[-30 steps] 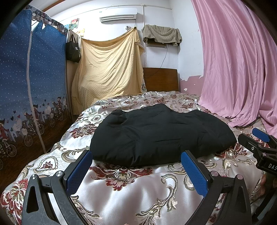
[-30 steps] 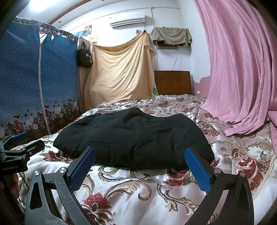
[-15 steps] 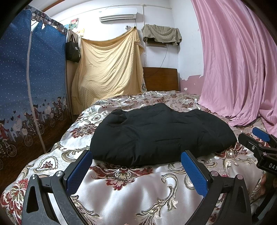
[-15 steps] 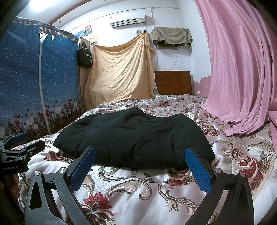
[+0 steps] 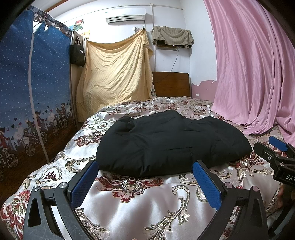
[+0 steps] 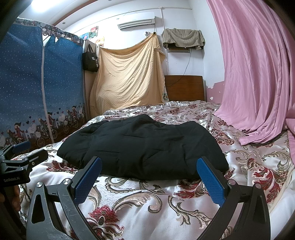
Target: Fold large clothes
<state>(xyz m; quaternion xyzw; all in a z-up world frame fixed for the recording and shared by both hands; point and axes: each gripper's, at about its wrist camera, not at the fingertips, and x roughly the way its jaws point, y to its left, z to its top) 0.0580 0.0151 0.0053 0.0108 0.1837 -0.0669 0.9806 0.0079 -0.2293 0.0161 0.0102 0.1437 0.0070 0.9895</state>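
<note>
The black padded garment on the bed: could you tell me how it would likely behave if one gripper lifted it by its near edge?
The black padded garment looks quilted and puffy, so it would probably sag and unfold rather than hold its shape. Its bulk suggests it is light for its size. The satin bedspread looks glossy, so it may slide when pushed.

Bed with floral satin bedspread. Wooden headboard at far end. Yellow sheet hung beside it. Blue dotted fabric wardrobe left, black bag hanging. Pink curtain right. Air conditioner up top, olive cloth below.
</note>
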